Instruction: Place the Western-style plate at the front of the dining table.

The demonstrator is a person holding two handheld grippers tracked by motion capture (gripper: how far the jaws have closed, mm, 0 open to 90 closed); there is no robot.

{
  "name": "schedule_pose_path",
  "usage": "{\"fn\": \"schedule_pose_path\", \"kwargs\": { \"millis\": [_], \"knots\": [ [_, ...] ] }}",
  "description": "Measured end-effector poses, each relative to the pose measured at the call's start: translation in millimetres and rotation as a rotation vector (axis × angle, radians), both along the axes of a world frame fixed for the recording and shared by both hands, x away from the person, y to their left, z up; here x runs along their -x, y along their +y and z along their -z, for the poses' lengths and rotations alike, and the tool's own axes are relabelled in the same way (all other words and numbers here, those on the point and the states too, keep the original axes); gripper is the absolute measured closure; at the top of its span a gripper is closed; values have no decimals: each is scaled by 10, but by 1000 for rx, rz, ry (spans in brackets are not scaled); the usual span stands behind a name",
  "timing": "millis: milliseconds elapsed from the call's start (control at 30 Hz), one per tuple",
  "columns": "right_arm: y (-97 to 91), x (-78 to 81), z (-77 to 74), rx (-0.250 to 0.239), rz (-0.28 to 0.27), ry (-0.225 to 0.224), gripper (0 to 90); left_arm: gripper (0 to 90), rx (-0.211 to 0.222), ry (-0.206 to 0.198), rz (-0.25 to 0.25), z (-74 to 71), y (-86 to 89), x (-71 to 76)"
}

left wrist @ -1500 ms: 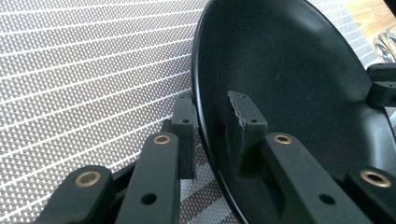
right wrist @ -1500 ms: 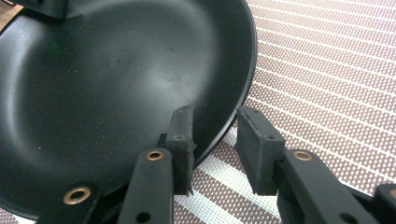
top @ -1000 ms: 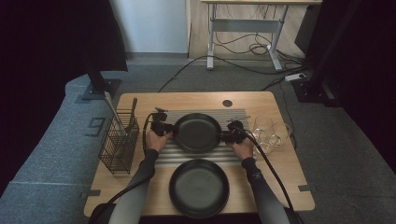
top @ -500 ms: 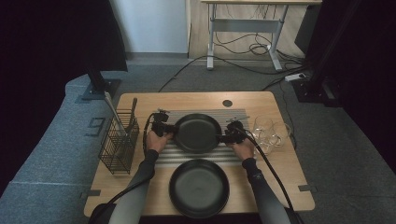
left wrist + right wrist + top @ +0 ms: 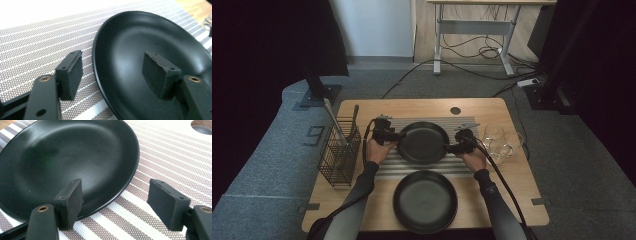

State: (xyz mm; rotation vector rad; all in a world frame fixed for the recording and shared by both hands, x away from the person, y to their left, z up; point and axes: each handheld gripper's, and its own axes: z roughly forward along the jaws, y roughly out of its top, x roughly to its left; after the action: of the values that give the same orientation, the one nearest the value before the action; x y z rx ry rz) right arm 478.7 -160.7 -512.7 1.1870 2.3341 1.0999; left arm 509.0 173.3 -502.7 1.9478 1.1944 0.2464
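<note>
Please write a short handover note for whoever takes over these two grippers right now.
Left gripper: jaws have just been opening; they straddle the left rim of the far round black plate, pads off it.
Right gripper: jaws have likewise just been opening; they straddle the right rim, pads clear.
That plate rests on the striped grey placemat. A second round black plate lies at the near table edge.
Done: far plate set down and let go.
Left: back both grippers away; probably the near plate next.

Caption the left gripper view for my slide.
Left hand-held gripper, jaws just opened, straddles the rim of the black plate on the striped mat.
</note>
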Motion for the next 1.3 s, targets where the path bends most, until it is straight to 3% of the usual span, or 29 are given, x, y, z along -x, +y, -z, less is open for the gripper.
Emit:
{"fn": "schedule_pose_path", "kwargs": {
  "millis": [67,200,333,633,867,1300],
  "knots": [
    [-3,23,-33,2,-7,-6,243,281,13,-10,8,-30,11,40],
    [-10,75,-101,6,-13,-9,194,234,-16,-35,28,-88,0,134],
    [-18,140,-171,3,-22,-13,163,170,-6,-60,48,-152,4,243],
    [-15,324,-319,-15,-57,-34,121,60,-63,-125,106,-283,-4,516],
    [-45,468,-408,1,-60,-75,1,51,-61,-151,139,-357,35,690],
    [-212,759,-514,24,-36,-131,0,0,-61,-189,166,-405,110,1049]
  ]
}}
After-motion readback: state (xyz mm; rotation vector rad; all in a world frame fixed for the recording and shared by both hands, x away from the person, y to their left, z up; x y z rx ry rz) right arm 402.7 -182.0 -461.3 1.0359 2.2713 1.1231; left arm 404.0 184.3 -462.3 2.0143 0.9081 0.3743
